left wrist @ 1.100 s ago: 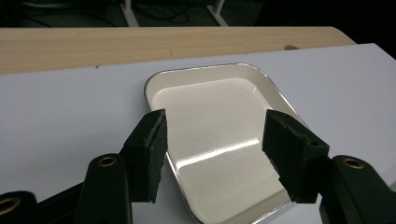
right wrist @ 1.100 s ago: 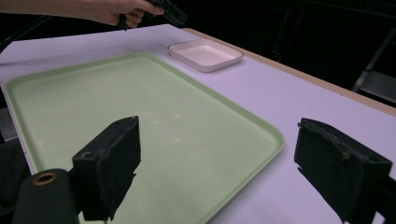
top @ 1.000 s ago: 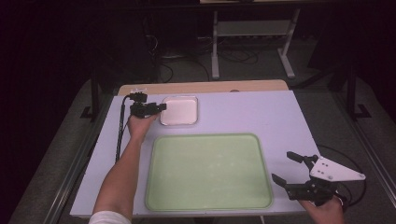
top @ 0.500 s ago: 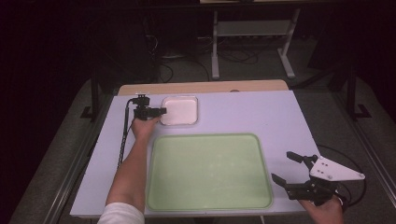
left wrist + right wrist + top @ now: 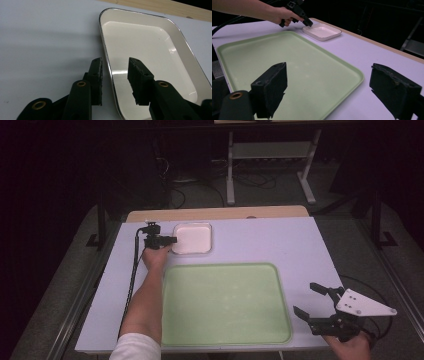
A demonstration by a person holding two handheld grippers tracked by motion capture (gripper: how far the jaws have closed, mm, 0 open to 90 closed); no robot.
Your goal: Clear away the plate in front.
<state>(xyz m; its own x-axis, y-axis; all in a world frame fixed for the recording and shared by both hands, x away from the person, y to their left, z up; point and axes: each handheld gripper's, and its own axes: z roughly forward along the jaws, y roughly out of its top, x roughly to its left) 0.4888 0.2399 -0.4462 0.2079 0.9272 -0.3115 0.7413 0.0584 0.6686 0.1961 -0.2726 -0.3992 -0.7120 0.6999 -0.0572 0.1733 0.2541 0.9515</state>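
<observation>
The small white enamel dish with a thin dark rim (image 5: 192,238) sits toward twelve o'clock on the pale lilac desk (image 5: 260,240), just beyond the far-left corner of the large pale green plastic tray (image 5: 225,302) and apart from it. The left claw (image 5: 115,72) straddles the dish's near-left rim, one pad outside over the desk and one inside over the glossy floor. Its jaws have just been closing, with the rim between them, but a gap shows on both sides, so the pads are not yet pressing.

The main risk, as I judge it, lies in that thin, slanted rim. If the pads close on the sloped enamel wall, the slick surface may let the dish squirt out or tip toward three o'clock once it is lifted. A grip from one edge alone also leaves the far side hanging, so the dish could swing and clip the tray's raised lip.

The right claw (image 5: 316,301) waits wide open at about four o'clock, beside the tray's right edge, holding nothing.
</observation>
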